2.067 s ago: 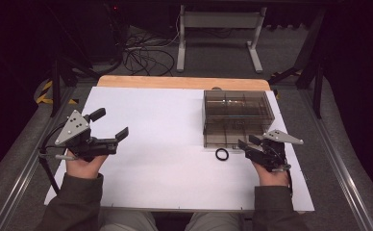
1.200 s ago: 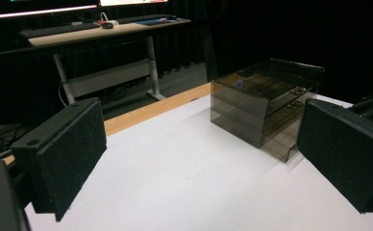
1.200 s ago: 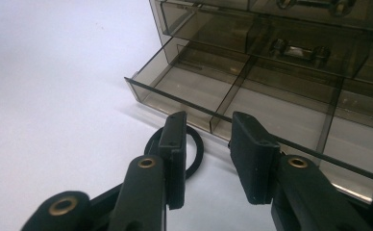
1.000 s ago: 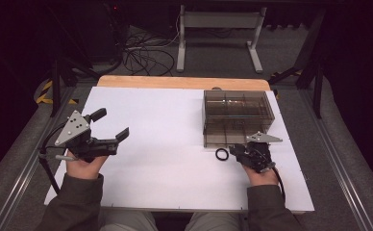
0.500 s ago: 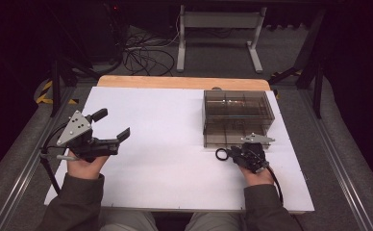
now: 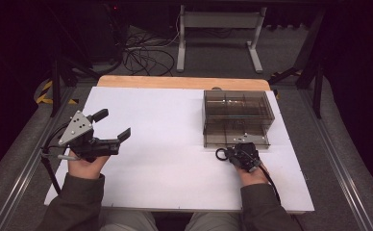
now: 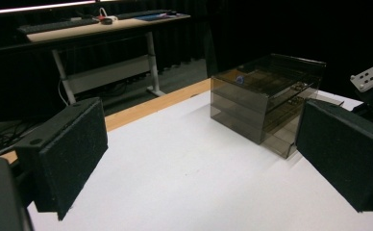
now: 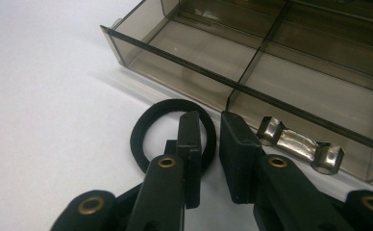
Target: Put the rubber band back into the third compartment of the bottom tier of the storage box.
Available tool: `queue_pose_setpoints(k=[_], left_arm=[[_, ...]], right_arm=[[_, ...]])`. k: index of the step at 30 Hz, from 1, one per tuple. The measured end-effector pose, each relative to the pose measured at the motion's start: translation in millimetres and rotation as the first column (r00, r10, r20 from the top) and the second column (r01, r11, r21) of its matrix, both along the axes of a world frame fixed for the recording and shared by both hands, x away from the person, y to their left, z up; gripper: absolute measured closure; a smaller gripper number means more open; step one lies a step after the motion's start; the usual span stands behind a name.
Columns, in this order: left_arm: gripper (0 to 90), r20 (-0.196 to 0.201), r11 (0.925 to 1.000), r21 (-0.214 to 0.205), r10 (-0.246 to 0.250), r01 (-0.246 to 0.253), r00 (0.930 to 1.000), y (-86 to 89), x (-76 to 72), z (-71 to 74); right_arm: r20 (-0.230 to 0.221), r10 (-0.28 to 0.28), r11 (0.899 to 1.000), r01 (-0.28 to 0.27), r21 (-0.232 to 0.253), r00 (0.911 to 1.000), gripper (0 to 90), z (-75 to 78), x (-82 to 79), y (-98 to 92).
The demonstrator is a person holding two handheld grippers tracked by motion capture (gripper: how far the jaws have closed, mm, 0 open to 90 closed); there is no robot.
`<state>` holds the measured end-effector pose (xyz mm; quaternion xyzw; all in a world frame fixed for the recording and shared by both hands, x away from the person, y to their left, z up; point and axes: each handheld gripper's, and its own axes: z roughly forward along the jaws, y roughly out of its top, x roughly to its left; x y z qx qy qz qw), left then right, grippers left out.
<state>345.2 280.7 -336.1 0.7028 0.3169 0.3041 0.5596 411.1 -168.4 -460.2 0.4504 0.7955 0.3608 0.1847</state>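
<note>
Right gripper (image 8: 208, 144) is down on the white table (image 6: 175, 125), at the front of the smoked-plastic drawer organizer (image 6: 237, 118). Its 2 jaws straddle the near side of the black rubber ring (image 8: 148, 132): 1 jaw inside the loop, 1 outside, narrow gap between them, not clamped. Ring lies flat on the table, just in front of the organizer's pulled-out bottom drawer (image 8: 252, 77). A small bent metal clip (image 8: 300, 144) sits beside the right jaw, against the drawer front. Left gripper (image 6: 108, 130) is held above the table's left side, jaws wide apart, holding nothing, well apart from the organizer.
</note>
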Motion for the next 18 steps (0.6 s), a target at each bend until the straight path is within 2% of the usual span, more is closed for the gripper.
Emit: queue_pose_setpoints(k=[4,8,12,18], left_arm=[[5.1,-0.001,1.0000,0.003,0.000,0.000,1.0000,-0.5,0.5,-0.5],[5.1,-0.003,1.0000,0.005,0.001,-0.001,1.0000,-1.2,1.1,-1.1],[5.1,-0.003,1.0000,0.005,0.002,-0.002,1.0000,0.1,1.2,-1.2],[5.1,-0.005,1.0000,0.004,0.004,-0.004,1.0000,0.2,1.2,-1.4]], right_arm=[[0.023,0.006,0.999,-0.004,-0.051,0.9997,83.3,0.5,-1.1,4.5],[0.036,0.008,0.997,-0.005,-0.072,0.9993,86.7,0.5,-1.9,8.0],[0.043,0.008,0.997,-0.005,-0.078,0.9990,87.3,1.0,-2.3,8.9],[0.094,0.010,0.998,-0.005,-0.056,0.9955,87.3,8.6,-5.7,10.3]])
